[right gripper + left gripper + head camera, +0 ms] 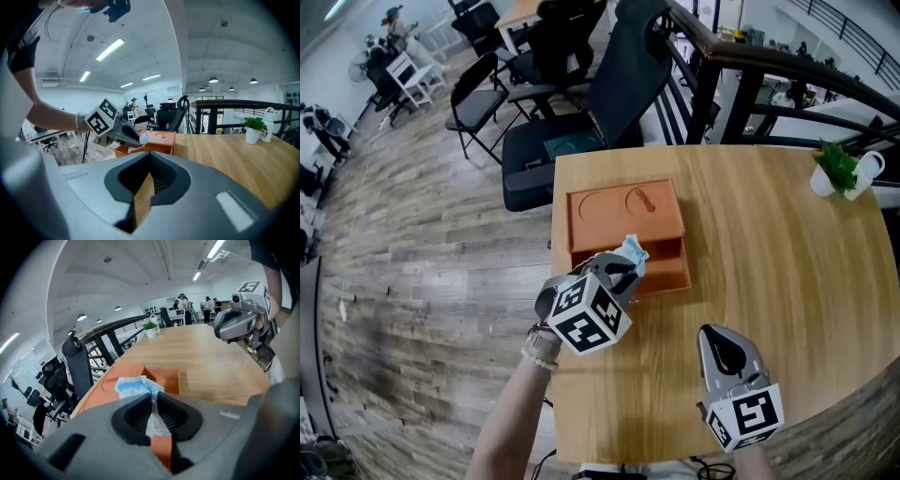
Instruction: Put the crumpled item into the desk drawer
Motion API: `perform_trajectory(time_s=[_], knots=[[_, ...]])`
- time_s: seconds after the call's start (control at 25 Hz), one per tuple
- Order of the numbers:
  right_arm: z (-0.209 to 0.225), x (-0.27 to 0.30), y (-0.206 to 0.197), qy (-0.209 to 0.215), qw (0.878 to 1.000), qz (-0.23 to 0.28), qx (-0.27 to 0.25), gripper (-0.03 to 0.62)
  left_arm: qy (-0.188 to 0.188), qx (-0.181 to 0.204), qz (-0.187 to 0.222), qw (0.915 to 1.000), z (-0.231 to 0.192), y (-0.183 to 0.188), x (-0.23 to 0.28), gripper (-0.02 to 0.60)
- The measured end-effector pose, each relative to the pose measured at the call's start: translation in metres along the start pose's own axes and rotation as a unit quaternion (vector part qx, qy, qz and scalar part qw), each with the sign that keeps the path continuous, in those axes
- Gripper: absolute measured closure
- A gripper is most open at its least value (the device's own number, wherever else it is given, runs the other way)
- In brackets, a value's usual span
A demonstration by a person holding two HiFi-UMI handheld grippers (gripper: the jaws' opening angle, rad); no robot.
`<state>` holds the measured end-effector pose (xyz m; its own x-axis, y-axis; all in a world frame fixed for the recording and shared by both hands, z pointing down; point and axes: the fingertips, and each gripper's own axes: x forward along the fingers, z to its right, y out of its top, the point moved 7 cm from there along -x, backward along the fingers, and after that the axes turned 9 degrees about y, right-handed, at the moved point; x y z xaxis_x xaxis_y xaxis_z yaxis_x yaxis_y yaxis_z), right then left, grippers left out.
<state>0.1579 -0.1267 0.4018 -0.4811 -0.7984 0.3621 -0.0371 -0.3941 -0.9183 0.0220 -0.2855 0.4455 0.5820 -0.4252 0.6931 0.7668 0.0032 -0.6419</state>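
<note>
- Right gripper (712, 334), nearest the tabletop's (769, 281) front edge: jaws together, nothing between them, only a sliver of wood showing through the slit.
- Left gripper (623, 270), just beyond and to the left, angled down: jaws clamped on the crumpled item (136, 386), a blue-and-white wad bunching out past the tips.
- The crumpled item is held in the air over the pulled-out drawer (661, 267), not yet lying in it.
- Orange drawer unit (623, 217) sits near the tabletop's left edge, with shallow recesses moulded in its top.
- Far right of the tabletop: small potted plant (836, 167) in a white pot.
- Beyond the tabletop: black office chair (581, 131), then a dark railing (769, 66).
</note>
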Motion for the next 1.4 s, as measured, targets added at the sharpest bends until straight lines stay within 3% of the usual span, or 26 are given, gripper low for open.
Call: perform_trajectory(time_s=[0.2,0.68,0.84,0.96,1.2,1.28,1.4], knots=[[0.007,-0.006,0.002,-0.010,1.000,0.003,0.005,0.589,-0.048,0.026,-0.036,0.9979,0.004,0.000,0.020,0.530],[0.017,-0.015,-0.002,-0.016,1.000,0.006,0.012,0.589,-0.102,0.087,-0.118,0.9840,0.005,-0.005,0.052,0.522],[0.019,-0.017,-0.005,-0.016,1.000,0.005,0.017,0.589,-0.111,0.079,-0.119,0.9834,0.007,-0.003,0.056,0.505],[0.019,-0.016,-0.008,-0.014,1.000,0.004,0.021,0.589,-0.117,0.069,-0.120,0.9835,0.008,-0.005,0.058,0.440],[0.020,-0.015,-0.009,-0.012,1.000,0.000,0.022,0.589,-0.108,0.061,-0.117,0.9854,0.002,-0.005,0.055,0.422],[0.019,-0.015,-0.009,-0.011,1.000,0.000,0.020,0.589,-0.098,0.060,-0.110,0.9873,0.000,-0.005,0.052,0.439],[0.016,-0.014,-0.007,-0.009,1.000,0.000,0.017,0.589,-0.075,0.051,-0.089,0.9919,-0.006,-0.003,0.045,0.555]])
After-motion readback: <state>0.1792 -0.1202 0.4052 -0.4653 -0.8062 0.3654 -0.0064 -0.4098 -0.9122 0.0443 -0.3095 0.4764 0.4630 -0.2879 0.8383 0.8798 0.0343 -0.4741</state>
